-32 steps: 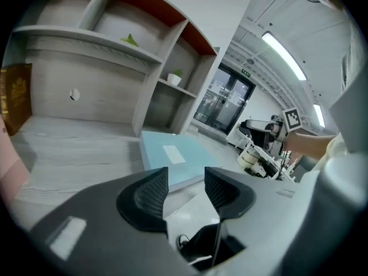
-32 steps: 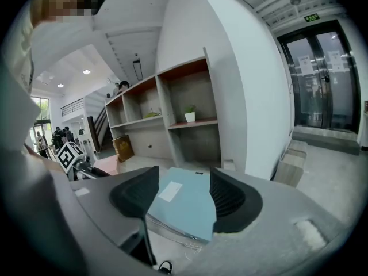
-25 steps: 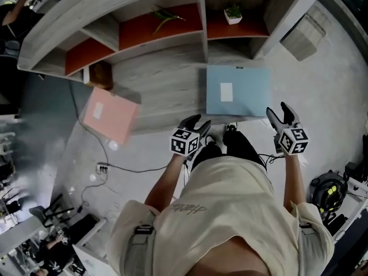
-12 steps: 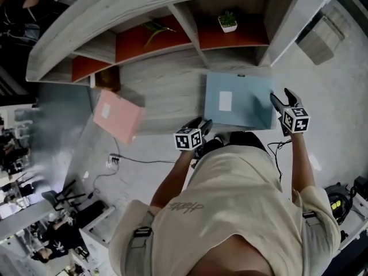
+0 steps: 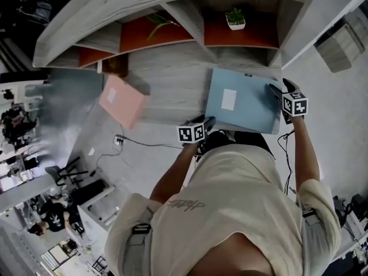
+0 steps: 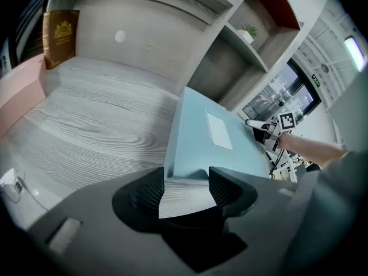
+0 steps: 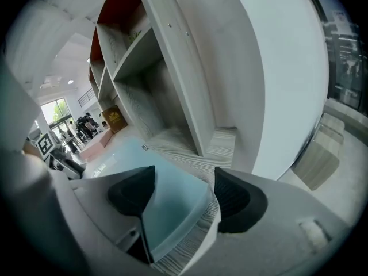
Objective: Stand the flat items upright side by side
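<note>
Blue document box (image 5: 253, 111) lies flat on the wood-grain desk (image 5: 167, 79), white label (image 5: 228, 99) facing up, in front of the shelf unit (image 5: 190, 22) and near the desk's front edge. Left gripper (image 6: 187, 174) sits at the box's near left corner: that corner stands between its 2 jaws, which are spread apart and have just been opening, with desk surface visible between the pads and the box. Not gripping. Right gripper (image 7: 184, 171) sits at the box's right side: a rounded corner of the box lies between its 2 jaws, which are wide apart and have likewise just been opening. A clear gap shows at the right-hand pad, so nothing is clamped. Pink document box (image 5: 121, 101) lies well apart at the desk's left end, partly past the edge. A brown item with a gold emblem (image 6: 60, 30) stands at the back left, against the shelf unit. A small potted plant (image 5: 236, 19) occupies 1 upper cubby. Both boxes are flat, neither upright.
</note>
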A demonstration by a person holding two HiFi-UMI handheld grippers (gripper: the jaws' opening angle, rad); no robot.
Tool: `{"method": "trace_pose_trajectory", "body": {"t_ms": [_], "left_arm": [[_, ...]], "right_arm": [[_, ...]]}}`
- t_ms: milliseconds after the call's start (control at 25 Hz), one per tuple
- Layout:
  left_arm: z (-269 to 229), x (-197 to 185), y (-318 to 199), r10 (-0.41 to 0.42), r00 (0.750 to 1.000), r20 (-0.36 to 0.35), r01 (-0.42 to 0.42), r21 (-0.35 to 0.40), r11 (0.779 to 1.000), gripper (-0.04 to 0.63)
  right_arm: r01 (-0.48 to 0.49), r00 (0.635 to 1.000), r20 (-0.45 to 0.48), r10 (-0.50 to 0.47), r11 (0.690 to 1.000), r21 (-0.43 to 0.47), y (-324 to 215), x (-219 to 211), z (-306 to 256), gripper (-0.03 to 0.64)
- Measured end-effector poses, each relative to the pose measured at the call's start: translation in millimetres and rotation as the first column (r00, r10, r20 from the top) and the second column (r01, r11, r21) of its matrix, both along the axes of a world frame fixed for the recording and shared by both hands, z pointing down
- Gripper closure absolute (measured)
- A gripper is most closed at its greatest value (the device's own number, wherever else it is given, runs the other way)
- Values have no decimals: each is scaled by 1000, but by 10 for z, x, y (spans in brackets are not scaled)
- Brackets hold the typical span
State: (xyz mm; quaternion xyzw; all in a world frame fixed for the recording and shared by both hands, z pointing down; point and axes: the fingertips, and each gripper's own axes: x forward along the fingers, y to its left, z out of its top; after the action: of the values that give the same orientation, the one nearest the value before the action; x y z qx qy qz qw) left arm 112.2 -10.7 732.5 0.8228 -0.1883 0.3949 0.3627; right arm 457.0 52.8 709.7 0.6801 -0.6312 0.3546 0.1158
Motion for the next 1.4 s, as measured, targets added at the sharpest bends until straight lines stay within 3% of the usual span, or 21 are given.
{"method": "trace_pose_trajectory", "body": {"t_ms": [240,440,680,1400], "left_arm": [[6,46,16,-14,1000,-6,14,-8,1000,331],[-5,64,-58,-63,998,-11,63,21,998,321],[-17,149,-308,-60,998,-30,62,56,997,311],[-66,806,-1252,107,991,-79,-89,205,975,301]], "right_arm": [[45,999,19,-45,999,-3,-96,-61,59,285],[3,1000,11,-3,1000,0,-29,-78,61,285],[-47,999,18,47,999,-11,211,-159,69,287],[-208,975,57,213,974,-88,993,-1037,156,291]]}}
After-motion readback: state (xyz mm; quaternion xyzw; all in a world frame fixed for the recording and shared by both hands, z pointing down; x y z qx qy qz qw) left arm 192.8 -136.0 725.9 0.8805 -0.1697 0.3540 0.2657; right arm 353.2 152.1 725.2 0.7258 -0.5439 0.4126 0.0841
